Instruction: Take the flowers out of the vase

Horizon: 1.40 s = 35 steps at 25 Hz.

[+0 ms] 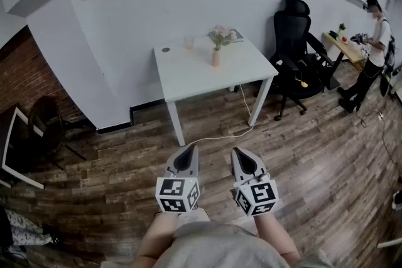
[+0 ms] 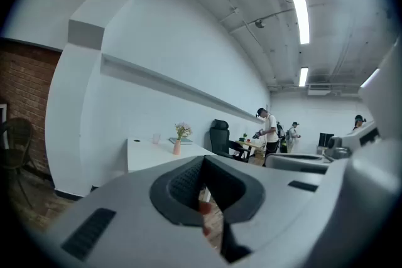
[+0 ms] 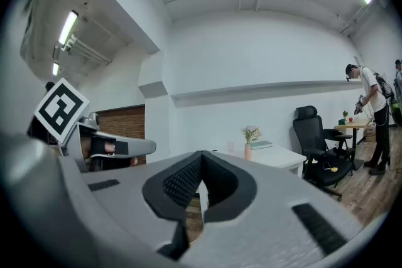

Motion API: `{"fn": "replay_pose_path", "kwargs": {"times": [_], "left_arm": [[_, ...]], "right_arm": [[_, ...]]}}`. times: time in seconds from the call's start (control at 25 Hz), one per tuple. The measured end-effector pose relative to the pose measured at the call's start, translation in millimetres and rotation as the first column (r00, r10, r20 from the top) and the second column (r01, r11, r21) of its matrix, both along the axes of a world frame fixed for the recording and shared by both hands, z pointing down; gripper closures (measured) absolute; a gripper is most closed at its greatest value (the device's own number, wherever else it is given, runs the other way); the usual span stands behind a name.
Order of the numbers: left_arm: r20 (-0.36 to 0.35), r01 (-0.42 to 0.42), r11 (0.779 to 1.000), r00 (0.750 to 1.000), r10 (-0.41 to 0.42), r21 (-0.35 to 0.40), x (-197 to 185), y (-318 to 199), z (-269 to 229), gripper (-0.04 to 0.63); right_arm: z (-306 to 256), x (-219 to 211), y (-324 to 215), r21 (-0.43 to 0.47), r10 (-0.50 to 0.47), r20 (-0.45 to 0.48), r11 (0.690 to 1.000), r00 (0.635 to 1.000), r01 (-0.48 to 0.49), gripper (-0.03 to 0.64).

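We are standing in a white-walled room with a wood-plank floor (image 1: 314, 154); a strip of brick wall (image 1: 25, 72) is showing at the left. A white table (image 1: 188, 75) is standing against the far wall, well apart from us. Toward its back right a small pink vase (image 1: 216, 58) is standing upright. The flowers (image 1: 220, 36) are sitting in it, pale blooms on green stems rising above the neck. A clear glass (image 1: 188, 42) is standing to the vase's left, near the wall. A book (image 1: 236, 35) is lying flat behind the vase, to its right. A white cable (image 1: 220, 134) is trailing across the floor under the table. A black office chair (image 1: 294, 50) is standing just beside the table's right end. Beyond it a person (image 1: 375, 41) in a white top is standing at a wooden desk (image 1: 344, 47).

We are holding both tools low and close to our body, side by side, pointing toward the table. The left gripper (image 1: 190, 149) is carrying nothing: in its own view the two pads are meeting at the tips, with floor showing through the slit behind them. The right gripper (image 1: 238, 151) is looking the same, jaws pressed together and empty. The left marker cube (image 1: 178, 193) and the right marker cube (image 1: 257, 196) are riding at the near ends. Both tools are hanging over bare floor, well apart from the vase. In both gripper views the vase is appearing small and distant above the jaws.
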<state>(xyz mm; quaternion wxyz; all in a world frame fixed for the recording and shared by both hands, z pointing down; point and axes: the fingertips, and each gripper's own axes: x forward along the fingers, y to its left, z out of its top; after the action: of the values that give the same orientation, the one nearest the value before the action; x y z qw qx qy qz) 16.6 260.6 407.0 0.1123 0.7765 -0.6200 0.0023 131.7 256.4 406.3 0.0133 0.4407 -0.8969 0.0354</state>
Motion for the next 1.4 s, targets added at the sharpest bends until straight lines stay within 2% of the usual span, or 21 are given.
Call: {"fn": "replay_pose_path", "kwargs": {"times": [0.4,0.8,1.16,1.4], "left_arm": [[-0.025,0.005,1.0,1.0,-0.005,-0.009,10.6,17.5,4.7,0.589],[-0.017,-0.001,1.0,1.0,0.0,-0.022,22.5,28.6,11.9,0.589],[-0.012,-0.004,0.999,1.0,0.004,-0.038,24.8,22.9,16.2,0.588],[-0.018,0.001,0.999,1.0,-0.002,-0.038,17.1,-1.8,17.0,0.588]], "right_arm": [[-1.7,6.8,17.0,0.001,-0.015,0.012,1.0,1.0,0.015,0.618],[0.2,20.6,21.9,-0.001,-0.008,0.023,1.0,1.0,0.008,0.617],[8.5,20.9,12.7,-0.037,-0.017,0.023,0.999,1.0,0.018,0.617],[16.1,16.3,-12.2,-0.057,-0.007,0.011,0.998,1.0,0.008,0.615]]}}
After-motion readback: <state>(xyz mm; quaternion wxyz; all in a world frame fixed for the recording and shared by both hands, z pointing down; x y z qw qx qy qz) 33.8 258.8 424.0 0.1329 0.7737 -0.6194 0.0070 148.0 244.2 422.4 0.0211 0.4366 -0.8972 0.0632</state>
